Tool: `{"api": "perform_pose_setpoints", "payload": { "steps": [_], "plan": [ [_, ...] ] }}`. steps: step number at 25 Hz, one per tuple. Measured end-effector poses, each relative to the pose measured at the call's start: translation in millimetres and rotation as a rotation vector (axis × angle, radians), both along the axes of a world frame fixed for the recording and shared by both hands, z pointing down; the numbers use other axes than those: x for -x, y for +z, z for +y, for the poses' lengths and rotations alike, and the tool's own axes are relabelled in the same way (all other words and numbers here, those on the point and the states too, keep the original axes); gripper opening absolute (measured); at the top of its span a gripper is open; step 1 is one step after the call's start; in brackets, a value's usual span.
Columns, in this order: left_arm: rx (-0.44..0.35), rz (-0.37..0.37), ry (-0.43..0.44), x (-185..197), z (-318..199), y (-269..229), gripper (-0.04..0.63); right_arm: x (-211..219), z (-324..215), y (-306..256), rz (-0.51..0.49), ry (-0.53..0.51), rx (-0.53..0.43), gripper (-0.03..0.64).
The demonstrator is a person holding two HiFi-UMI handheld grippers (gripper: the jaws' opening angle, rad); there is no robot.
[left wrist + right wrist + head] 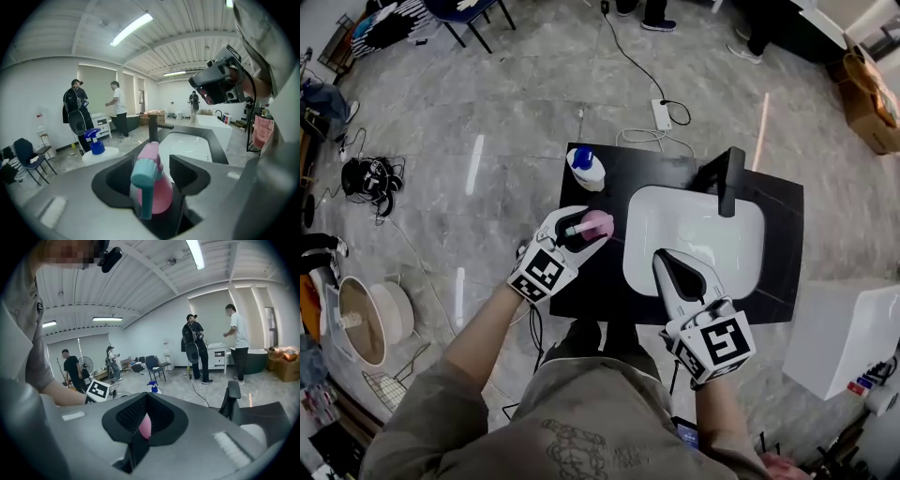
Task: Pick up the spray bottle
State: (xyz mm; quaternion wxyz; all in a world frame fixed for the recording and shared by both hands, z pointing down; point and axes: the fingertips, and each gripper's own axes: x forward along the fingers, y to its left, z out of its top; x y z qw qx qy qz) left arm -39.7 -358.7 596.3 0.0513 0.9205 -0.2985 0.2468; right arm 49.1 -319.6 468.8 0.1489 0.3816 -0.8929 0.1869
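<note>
A pink spray bottle (598, 224) with a teal trigger head (146, 174) sits at the left of the black table (778, 234). My left gripper (581, 228) is shut on it, one jaw on each side of its neck (152, 173). A white spray bottle with a blue head (585, 168) stands at the table's far left corner (95, 144). My right gripper (667, 265) is shut and holds nothing, over the near part of the white sink (639, 267). Through its jaws (146, 404) a bit of the pink bottle (144, 425) shows.
A black faucet (729, 180) rises at the sink's far side. A power strip with cables (661, 114) lies on the floor beyond the table. A white cabinet (844, 337) stands to the right. Several people (77, 112) and chairs (154, 365) are in the room.
</note>
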Motion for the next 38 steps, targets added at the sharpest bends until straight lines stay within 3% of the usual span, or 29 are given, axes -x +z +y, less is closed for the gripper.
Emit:
{"api": "perform_pose_setpoints", "payload": {
  "steps": [7,11,14,21,38],
  "plan": [
    [0.029,0.001,0.0,-1.9,-2.4,18.3,0.212,5.7,2.8,14.4,-0.002,0.009,0.038,0.029],
    [0.047,0.052,-0.032,-1.6,-2.5,17.5,0.187,11.3,9.8,16.7,-0.013,-0.004,0.051,0.029],
    [0.033,0.052,-0.039,-2.5,-1.0,16.1,0.152,13.5,12.4,16.1,-0.015,-0.013,0.05,0.029],
    [0.001,0.038,-0.05,-4.0,7.2,5.6,0.141,8.5,17.9,8.5,-0.015,-0.012,0.034,0.029],
    [-0.203,0.087,-0.193,23.2,17.4,-161.8,0.14,-25.1,5.3,-113.5,-0.042,0.048,-0.252,0.029]
  ]
}}
